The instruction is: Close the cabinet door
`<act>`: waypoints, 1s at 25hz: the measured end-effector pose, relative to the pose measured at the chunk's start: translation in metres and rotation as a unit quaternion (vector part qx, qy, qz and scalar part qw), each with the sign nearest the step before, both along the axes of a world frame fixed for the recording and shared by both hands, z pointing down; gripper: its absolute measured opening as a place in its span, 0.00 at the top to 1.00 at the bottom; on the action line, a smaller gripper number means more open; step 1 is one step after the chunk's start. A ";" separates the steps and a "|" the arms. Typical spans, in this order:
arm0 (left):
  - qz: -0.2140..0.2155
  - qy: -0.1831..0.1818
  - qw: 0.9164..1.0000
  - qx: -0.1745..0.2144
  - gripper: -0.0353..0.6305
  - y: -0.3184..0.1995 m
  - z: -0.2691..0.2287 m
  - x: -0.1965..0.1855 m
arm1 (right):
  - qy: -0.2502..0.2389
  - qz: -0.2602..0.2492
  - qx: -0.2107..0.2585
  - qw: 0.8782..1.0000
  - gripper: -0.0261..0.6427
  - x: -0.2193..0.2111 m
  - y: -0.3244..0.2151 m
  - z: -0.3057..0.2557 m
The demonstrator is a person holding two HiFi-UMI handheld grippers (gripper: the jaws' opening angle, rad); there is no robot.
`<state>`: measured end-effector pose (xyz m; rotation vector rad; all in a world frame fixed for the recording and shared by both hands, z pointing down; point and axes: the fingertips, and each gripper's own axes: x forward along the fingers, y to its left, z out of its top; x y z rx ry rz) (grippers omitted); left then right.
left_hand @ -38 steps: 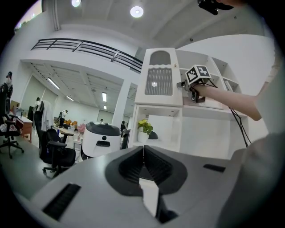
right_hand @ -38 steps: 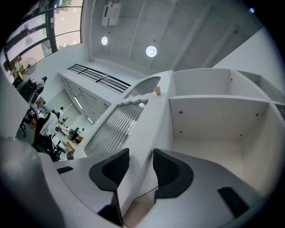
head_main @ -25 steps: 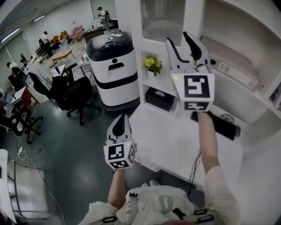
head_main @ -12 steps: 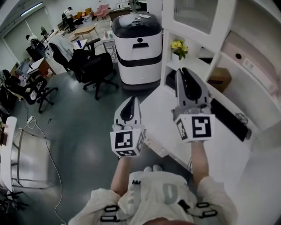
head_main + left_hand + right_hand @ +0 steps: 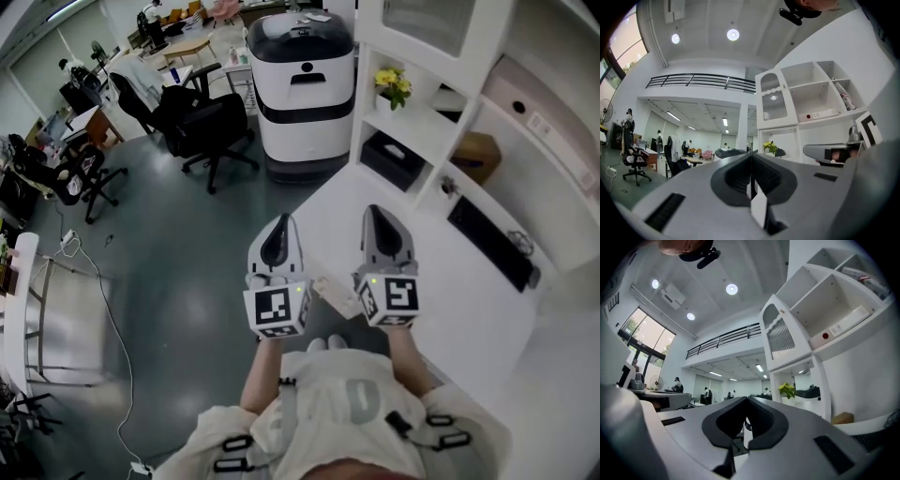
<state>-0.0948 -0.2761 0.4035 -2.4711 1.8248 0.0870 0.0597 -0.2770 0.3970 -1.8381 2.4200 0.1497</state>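
Head view: the left gripper (image 5: 280, 223) and right gripper (image 5: 378, 214) are held side by side near the person, over the near edge of the white counter (image 5: 441, 291). Both pairs of jaws are pressed together with nothing between them; the right jaws have just been closing. The cabinet door (image 5: 424, 21), a white frame around a ribbed pane, is far and to the right, well apart from both grippers, and appears flush with the cabinet front.

Only this view shows the lower shelves. One compartment holds a pot of yellow flowers (image 5: 393, 84), the one below it a black box (image 5: 394, 159), and the next to the right a cardboard box (image 5: 474, 156). A black keyboard (image 5: 491, 246) lies on the counter.

Left gripper view: the open compartments to the right of the door are visible. One holds a white box (image 5: 819, 114) and another holds leaning books (image 5: 843, 96). A balcony railing (image 5: 701, 80) crosses the far wall.

Right gripper view: the same door appears high on the right, beside those open compartments.
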 end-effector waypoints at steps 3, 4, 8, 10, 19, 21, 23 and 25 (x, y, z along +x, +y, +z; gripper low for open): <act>0.002 -0.003 1.000 -0.007 0.94 0.003 0.006 0.002 | 0.010 -0.003 -0.018 1.000 0.95 0.000 0.004 0.014; 0.002 -0.003 1.000 -0.007 0.94 0.003 0.006 0.002 | 0.010 -0.002 -0.020 1.000 0.95 0.000 0.005 0.014; 0.005 -0.001 1.000 -0.005 0.94 0.003 0.000 0.004 | 0.002 0.001 -0.005 1.000 0.95 0.003 0.005 0.002; 0.010 0.004 1.000 -0.007 0.94 0.004 -0.003 0.008 | -0.004 0.005 -0.003 1.000 0.95 0.007 0.005 -0.001; 0.021 0.004 1.000 -0.011 0.94 0.004 -0.002 0.018 | -0.007 0.021 -0.013 1.000 0.95 0.024 0.007 0.003; 0.023 0.003 1.000 -0.014 0.94 0.005 -0.001 0.020 | -0.011 0.027 -0.020 0.999 0.95 0.027 0.008 0.005; 0.027 0.002 1.000 -0.013 0.94 0.004 -0.001 0.022 | -0.006 0.025 -0.024 0.999 0.95 0.028 0.009 0.007; 0.028 0.001 1.000 -0.011 0.94 0.003 -0.002 0.025 | -0.001 0.021 -0.027 0.999 0.95 0.028 0.009 0.009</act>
